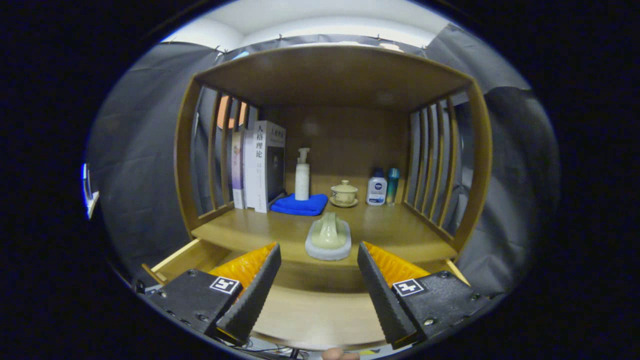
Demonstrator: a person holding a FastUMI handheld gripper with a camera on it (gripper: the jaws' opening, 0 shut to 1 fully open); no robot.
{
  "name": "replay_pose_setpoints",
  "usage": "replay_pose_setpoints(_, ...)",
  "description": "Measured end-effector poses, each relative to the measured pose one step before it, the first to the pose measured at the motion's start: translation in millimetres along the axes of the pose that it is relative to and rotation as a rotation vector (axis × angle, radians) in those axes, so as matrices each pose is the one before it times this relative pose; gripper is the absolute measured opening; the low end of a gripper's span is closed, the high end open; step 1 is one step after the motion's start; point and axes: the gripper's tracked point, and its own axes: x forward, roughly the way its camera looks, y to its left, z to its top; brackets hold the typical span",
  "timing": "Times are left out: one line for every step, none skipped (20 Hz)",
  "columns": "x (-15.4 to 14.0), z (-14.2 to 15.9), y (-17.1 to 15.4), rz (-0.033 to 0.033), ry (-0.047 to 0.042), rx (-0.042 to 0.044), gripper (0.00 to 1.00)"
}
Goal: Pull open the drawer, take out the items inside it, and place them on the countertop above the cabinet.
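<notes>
The fingers gape empty over the open drawer, a pale ceramic piece on a white pad on the surface just ahead, blue cloth and bottles beyond.

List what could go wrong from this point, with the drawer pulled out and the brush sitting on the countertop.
1. The scrub brush rests near the front edge of the countertop; a knock from the open gripper could tip it back into the open drawer below.
2. The back of the countertop is crowded with the lidded cup, pump bottle, blue cloth and small bottles, so anything placed deep might topple them.
</notes>
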Motion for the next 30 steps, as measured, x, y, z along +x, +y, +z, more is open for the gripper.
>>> replay_pose_setpoints(-13.30,-6.98,0.75,0.00460,-0.00783,0.01182,0.97)
replay_pose_setpoints(-13.31,-6.58,-0.27,-0.00302,-0.00380,0.01421,0.97)
replay_pose_setpoints(-12.00,-6.17,1.47,-0.00065,-0.00430,0.02234,0.97)
replay_pose_setpoints(-11.69,-5.69,1.93,0.00515,-0.00552,0.01226,0.96)
replay_pose_setpoints(-10.55,-6.54,0.09,-0.00550,-0.00450,0.00989,0.96)
replay_pose_setpoints(-9.33,-7.33,-1.59,-0.01036,-0.00188,0.00674,0.96)
replay_pose_setpoints(-6.84,-7.91,-1.55,-0.01231,-0.00312,0.00671,0.96)
replay_pose_setpoints(-6.24,-9.84,-2.15,-0.01191,0.00230,0.00824,0.96)
replay_pose_setpoints(-6.18,-9.98,-0.28,-0.00690,0.00221,0.00919,0.96)
replay_pose_setpoints(-3.61,-8.07,-0.03,-0.00345,-0.00400,0.00733,0.96)
replay_pose_setpoints(-3.07,-11.27,-1.22,-0.00498,0.00825,0.00083,0.96)
replay_pose_setpoints(-1.52,-10.50,-1.30,-0.00335,0.00787,0.00307,0.96)
replay_pose_setpoints(-1.28,-8.08,0.98,0.00276,0.01020,0.00014,0.96)
replay_pose_setpoints(-0.08,-5.35,-0.17,-0.00419,0.00118,0.00552,0.96)
replay_pose_setpoints(0.82,-2.22,-1.69,-0.00145,-0.00346,0.00040,0.96)
replay_pose_setpoints(1.79,-0.64,-2.31,-0.00793,-0.00695,-0.00295,0.96)
replay_pose_setpoints(0.63,-2.66,-1.93,-0.01152,-0.00067,-0.00633,0.96)
replay_pose_setpoints(1.48,-4.15,-1.68,-0.00879,0.00595,-0.00790,0.96)
replay_pose_setpoints(1.41,-3.89,0.83,-0.00177,0.00822,-0.00645,0.96)
replay_pose_setpoints(0.91,-2.08,1.51,0.00290,0.00373,-0.00093,0.96)
replay_pose_setpoints(1.72,-0.45,1.04,0.00185,-0.00003,0.00156,0.96)
replay_pose_setpoints(1.72,-0.75,0.69,-0.00017,-0.00116,0.00047,0.96)
replay_pose_setpoints(0.67,-1.30,0.47,0.00101,0.00084,-0.00258,0.96)
replay_pose_setpoints(2.29,-0.43,1.03,0.00087,0.00182,-0.00209,0.96)
replay_pose_setpoints(1.87,-0.37,0.87,0.00222,0.00086,-0.00188,0.96)
replay_pose_setpoints(2.01,0.95,1.46,0.00208,-0.00250,-0.00127,0.96)
replay_pose_setpoints(0.50,-0.31,0.31,0.00071,-0.00250,-0.00279,0.96)
replay_pose_setpoints(1.75,0.82,1.32,0.00131,-0.00244,-0.00453,0.96)
replay_pose_setpoints(1.86,-1.55,-0.89,-0.00368,0.00277,-0.00734,0.96)
replay_pose_setpoints(1.74,-0.88,-0.62,-0.00372,0.00446,-0.00704,0.96)
